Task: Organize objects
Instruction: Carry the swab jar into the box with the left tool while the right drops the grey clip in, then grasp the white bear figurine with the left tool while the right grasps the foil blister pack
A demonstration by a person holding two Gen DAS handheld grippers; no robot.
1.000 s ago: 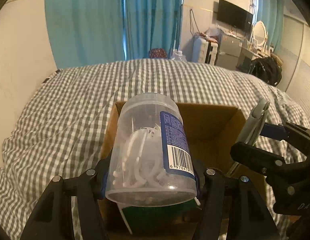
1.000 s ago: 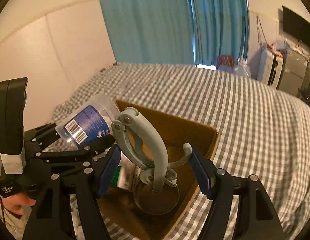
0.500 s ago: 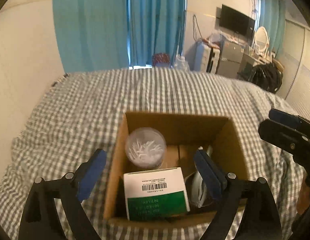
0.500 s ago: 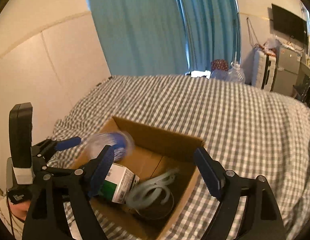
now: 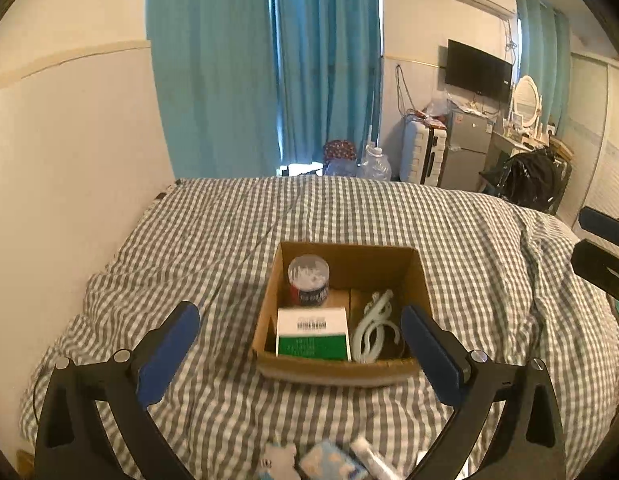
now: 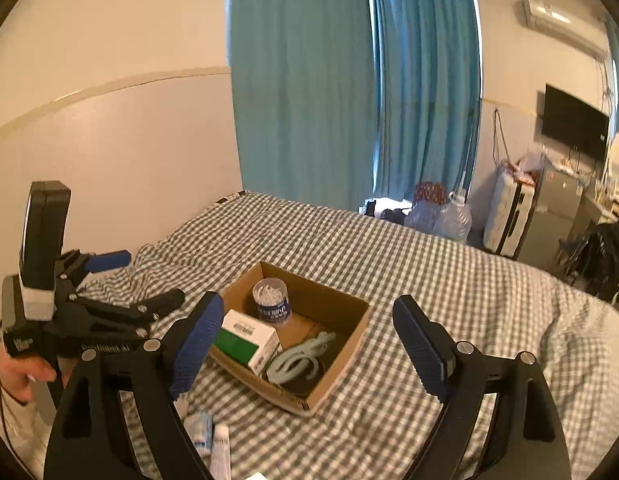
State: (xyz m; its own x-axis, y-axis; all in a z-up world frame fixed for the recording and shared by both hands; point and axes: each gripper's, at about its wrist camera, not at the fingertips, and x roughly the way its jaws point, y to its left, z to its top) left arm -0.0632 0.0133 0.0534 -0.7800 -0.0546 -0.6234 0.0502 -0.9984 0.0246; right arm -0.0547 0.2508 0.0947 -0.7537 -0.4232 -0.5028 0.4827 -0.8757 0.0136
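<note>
A cardboard box (image 5: 414,276) (image 6: 351,340) sits on the checked bed. Inside stand a clear jar of white picks (image 5: 308,285) (image 6: 272,301), a white and green carton (image 5: 312,332) (image 6: 247,338) and a pale grey-green holder (image 5: 374,327) (image 6: 301,360). My left gripper (image 5: 300,350) is open and empty, held back above the box's near edge; it also shows in the right wrist view (image 6: 121,280). My right gripper (image 6: 309,346) is open and empty, raised near the box; part of it shows at the right edge of the left wrist view (image 5: 601,248).
Small items lie on the bed near the front edge: a blue packet (image 5: 333,465) (image 6: 199,428), a white tube (image 6: 221,452) and a small pale toy (image 5: 278,458). A wall runs along the bed's left side. Curtains, a suitcase (image 6: 509,216) and furniture stand beyond.
My left gripper let go of the jar into the box and my right let go of the holder. Both grippers opened and pulled back and up from the box.
</note>
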